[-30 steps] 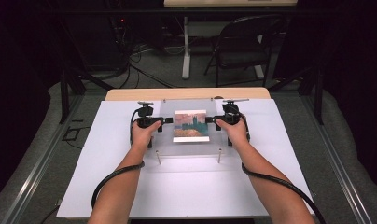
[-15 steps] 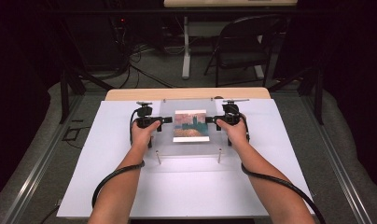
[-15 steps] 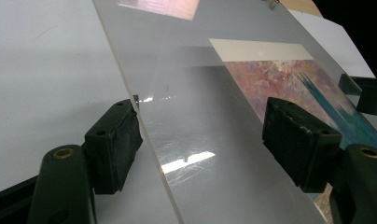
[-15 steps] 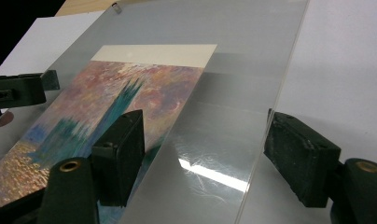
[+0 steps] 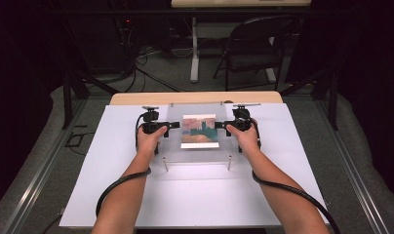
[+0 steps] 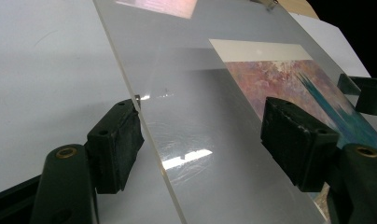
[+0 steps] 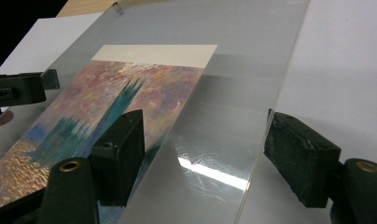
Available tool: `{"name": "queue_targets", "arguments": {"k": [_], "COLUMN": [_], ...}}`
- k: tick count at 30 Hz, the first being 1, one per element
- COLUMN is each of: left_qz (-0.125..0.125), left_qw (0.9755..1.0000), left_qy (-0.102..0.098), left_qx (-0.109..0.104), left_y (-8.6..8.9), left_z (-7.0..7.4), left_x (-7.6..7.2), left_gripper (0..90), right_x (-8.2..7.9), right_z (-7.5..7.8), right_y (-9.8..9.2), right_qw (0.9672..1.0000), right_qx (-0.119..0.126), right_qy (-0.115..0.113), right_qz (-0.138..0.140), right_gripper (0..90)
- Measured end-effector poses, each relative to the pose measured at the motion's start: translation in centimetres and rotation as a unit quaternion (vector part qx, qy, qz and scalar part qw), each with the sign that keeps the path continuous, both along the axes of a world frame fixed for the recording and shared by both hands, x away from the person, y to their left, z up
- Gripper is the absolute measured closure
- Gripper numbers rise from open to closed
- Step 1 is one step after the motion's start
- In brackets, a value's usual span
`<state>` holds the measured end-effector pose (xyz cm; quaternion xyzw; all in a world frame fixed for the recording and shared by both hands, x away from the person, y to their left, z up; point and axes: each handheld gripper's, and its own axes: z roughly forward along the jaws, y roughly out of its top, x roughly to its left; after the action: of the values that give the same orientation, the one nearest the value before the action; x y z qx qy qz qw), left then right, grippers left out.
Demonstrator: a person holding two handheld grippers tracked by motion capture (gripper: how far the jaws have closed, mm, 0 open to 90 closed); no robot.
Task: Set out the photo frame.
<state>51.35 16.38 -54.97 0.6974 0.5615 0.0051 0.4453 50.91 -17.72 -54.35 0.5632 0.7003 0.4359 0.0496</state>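
High view: white table (image 5: pixel 112 185), dark room; left gripper (image 5: pixel 171 125), right gripper (image 5: pixel 218 125) gape astride acrylic sheet (image 5: pixel 200 156).

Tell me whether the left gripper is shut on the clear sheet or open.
Open. The left gripper has one jaw on each side of the clear sheet, with a gap at both pads; its jaws have just been closing.

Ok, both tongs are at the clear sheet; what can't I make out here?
- High view: the hands hide whether left tongs and right tongs grip the clear sheet.
- Left gripper view: the frame cuts off the picture.
- Right gripper view: sheet thickness unclear through glare.
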Motion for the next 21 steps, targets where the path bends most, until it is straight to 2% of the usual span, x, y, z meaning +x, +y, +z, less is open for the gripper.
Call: {"name": "queue_targets", "arguments": {"k": [2,5,14,21], "left_qz": [-0.001,0.004,-0.003,-0.01], "left_qw": [1.0,0.9998,0.9992,0.9983], "left_qy": [-0.003,-0.019,-0.039,-0.058], "left_qx": [-0.001,-0.005,-0.007,0.001], "left_y": [0.1,0.2,0.5,0.4], "left_z": [0.2,0.5,1.3,2.4], "left_x": [-0.1,-0.3,-0.8,-1.5], "left_gripper": [29.4,30.4,33.4,34.8], "right_x": [-0.1,-0.3,-1.0,-1.9], "right_z": [0.1,0.6,1.4,2.3], "right_y": [0.0,0.1,0.1,0.0], "right_qw": [1.0,0.9998,0.9989,0.9975], "right_qx": [-0.001,-0.004,-0.01,-0.021], "right_qy": [-0.008,-0.02,-0.044,-0.066], "right_qz": [0.001,0.004,0.008,0.013], "right_gripper": [28.4,28.4,28.4,28.4]}}
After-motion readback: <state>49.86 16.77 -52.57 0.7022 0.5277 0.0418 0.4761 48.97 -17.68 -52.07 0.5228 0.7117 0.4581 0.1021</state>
